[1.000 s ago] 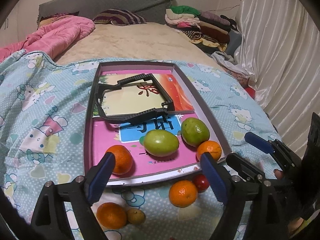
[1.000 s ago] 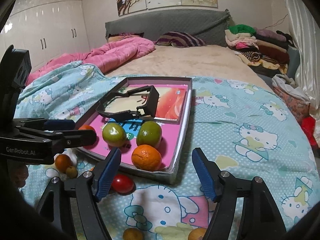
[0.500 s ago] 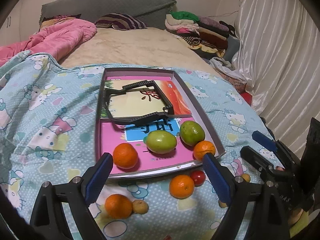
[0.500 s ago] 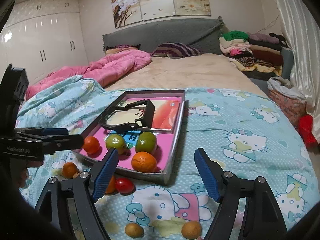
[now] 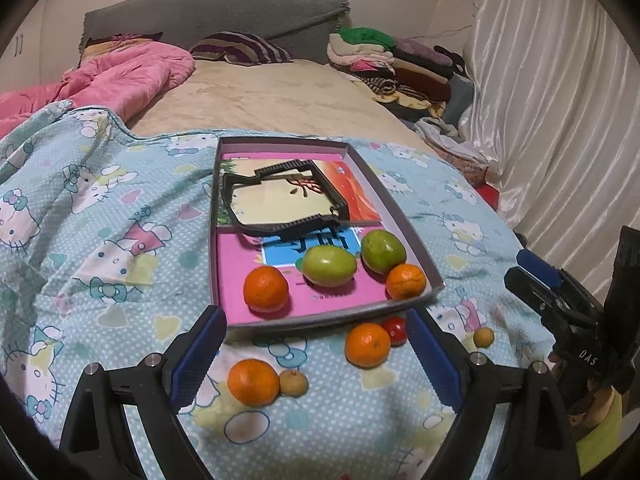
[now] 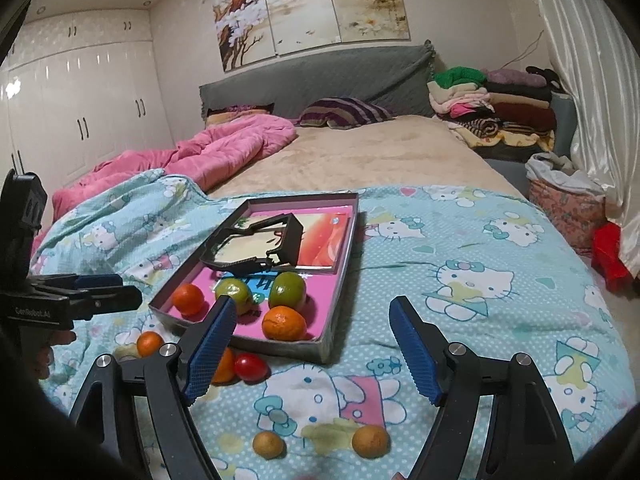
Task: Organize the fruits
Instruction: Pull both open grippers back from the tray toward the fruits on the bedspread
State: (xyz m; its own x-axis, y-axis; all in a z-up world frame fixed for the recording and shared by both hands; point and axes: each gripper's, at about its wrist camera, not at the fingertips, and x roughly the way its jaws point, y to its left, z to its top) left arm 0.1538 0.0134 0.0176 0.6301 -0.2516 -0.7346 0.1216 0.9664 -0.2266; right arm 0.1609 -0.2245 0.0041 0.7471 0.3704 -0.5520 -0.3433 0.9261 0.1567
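A grey tray [image 5: 420,240] with a pink lining lies on the Hello Kitty blanket and holds two oranges [image 5: 266,286], two green fruits [image 5: 329,266] and a black frame [image 5: 280,200]. In front of it lie two loose oranges [image 5: 367,345], a red tomato [image 5: 394,330] and small brown fruits [image 5: 293,383]. My left gripper [image 5: 316,356] is open and empty above the loose fruit. My right gripper [image 6: 316,350] is open and empty near the tray's [image 6: 340,264] right corner; two small brown fruits [image 6: 370,441] lie below it.
The bed stretches back to a pink quilt [image 5: 120,76], a striped pillow [image 5: 240,48] and a pile of folded clothes [image 5: 400,64]. A white curtain [image 5: 560,120] hangs at the right. A floral basket [image 6: 564,204] and a red object stand beside the bed.
Both grippers have pulled back and risen from the tray, so more of the blanket and the loose fruit shows. Both stayed open. No fruit has moved.
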